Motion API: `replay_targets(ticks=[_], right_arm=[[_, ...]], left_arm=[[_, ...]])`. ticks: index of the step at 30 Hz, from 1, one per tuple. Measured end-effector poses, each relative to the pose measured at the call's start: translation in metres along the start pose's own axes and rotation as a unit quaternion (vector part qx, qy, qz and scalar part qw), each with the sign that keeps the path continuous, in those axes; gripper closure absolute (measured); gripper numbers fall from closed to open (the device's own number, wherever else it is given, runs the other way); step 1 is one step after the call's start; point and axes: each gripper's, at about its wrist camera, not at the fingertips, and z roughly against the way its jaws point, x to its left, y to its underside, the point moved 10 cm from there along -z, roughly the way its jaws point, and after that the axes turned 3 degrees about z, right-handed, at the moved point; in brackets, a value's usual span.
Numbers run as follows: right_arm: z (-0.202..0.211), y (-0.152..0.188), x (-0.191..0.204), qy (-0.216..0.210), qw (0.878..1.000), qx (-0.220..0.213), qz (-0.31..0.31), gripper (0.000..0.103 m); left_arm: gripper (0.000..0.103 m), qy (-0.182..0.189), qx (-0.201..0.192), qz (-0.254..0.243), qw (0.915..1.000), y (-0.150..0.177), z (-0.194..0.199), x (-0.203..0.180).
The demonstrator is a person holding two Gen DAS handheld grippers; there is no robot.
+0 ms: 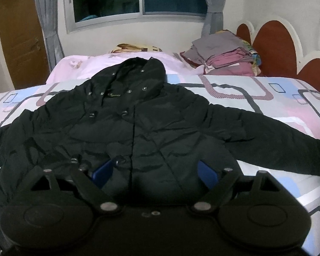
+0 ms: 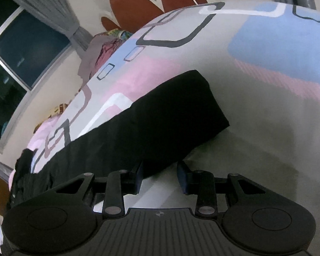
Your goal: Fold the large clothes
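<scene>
Jacket (image 1: 138, 115) is seen spread flat on the bed (image 1: 256, 106), sleeves out, nothing folded yet. Left gripper (image 1: 155, 170) is held spread over its hem; right gripper (image 2: 160, 170), half-closed, pinches nothing beside the sleeve (image 2: 160, 117).

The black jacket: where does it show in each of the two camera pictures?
Left wrist view: the jacket lies spread flat across the middle, hood toward the window.
Right wrist view: only one sleeve shows, running from lower left to centre.
Shared landmark: the stack of folded clothes by the headboard.
</scene>
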Motion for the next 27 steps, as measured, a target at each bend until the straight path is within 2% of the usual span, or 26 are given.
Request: replay_targets(ticks=[11, 16, 22, 27], right_arm=[[-0.01, -0.011, 0.011, 0.012, 1.0, -0.005, 0.006, 0.067], [-0.015, -0.004, 0.022, -0.008, 1.0, 0.01, 0.003, 0.067], [-0.018, -0.011, 0.016, 0.003, 0.999, -0.005, -0.033, 0.067], [-0.019, -0.008, 0.025, -0.001, 1.0, -0.001, -0.018, 0.067]], left_arm=[[0.017, -0.01, 0.0, 0.021, 0.9997, -0.001, -0.001, 0.007], [0.016, -0.015, -0.003, 0.031, 0.9994, -0.005, -0.003, 0.013], [0.016, -0.028, -0.01, 0.041, 0.9987, -0.011, -0.003, 0.029], [0.016, -0.038, -0.009, 0.052, 0.9978, -0.013, -0.003, 0.048]])
